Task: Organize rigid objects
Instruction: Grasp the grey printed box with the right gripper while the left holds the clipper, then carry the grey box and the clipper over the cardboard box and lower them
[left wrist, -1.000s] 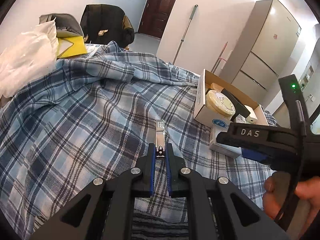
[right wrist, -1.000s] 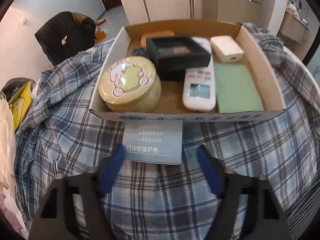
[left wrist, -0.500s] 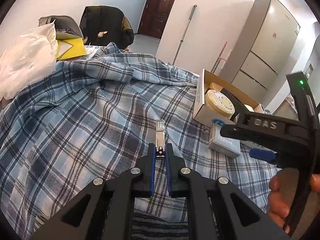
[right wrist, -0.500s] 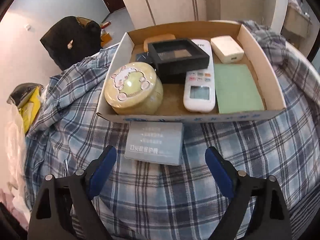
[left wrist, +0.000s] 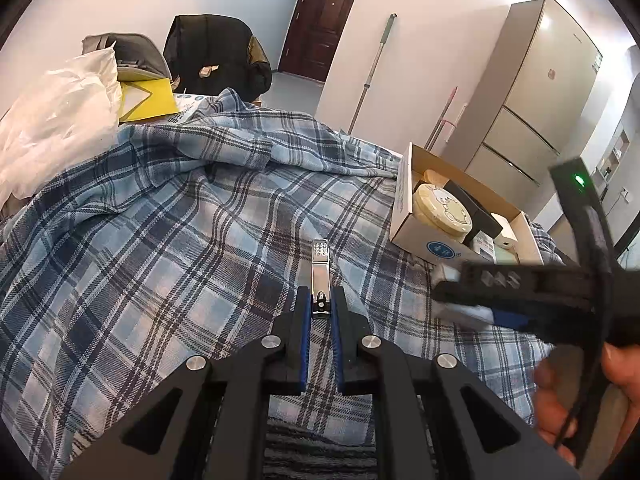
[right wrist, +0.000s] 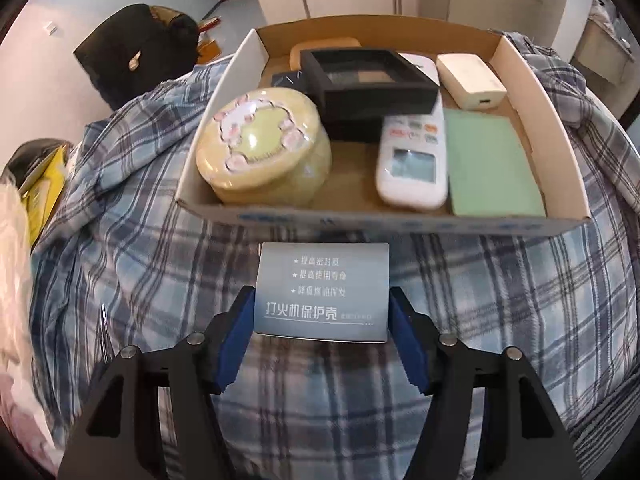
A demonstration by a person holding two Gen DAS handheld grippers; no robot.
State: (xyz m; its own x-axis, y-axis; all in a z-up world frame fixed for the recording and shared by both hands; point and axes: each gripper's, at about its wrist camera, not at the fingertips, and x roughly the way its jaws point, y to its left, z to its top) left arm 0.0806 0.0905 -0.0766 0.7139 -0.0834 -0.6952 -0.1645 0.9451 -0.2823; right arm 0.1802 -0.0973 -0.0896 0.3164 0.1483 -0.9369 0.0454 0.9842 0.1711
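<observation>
Right hand-held gripper [right wrist: 322, 334], just-closing jaws now flanking grey box [right wrist: 322, 291].

Remote [right wrist: 414, 160] partly under black box [right wrist: 370, 88]

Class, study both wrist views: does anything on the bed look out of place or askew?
Yes: the small grey box lies on the plaid blanket just outside the cardboard tray, between the right gripper's closing pads. The black frame sits tilted on other items inside.

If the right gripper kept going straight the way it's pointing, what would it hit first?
The grey box already sits between the right gripper's closing fingers, so probably that, then the plaid cloth under it. Depth is unclear.
</observation>
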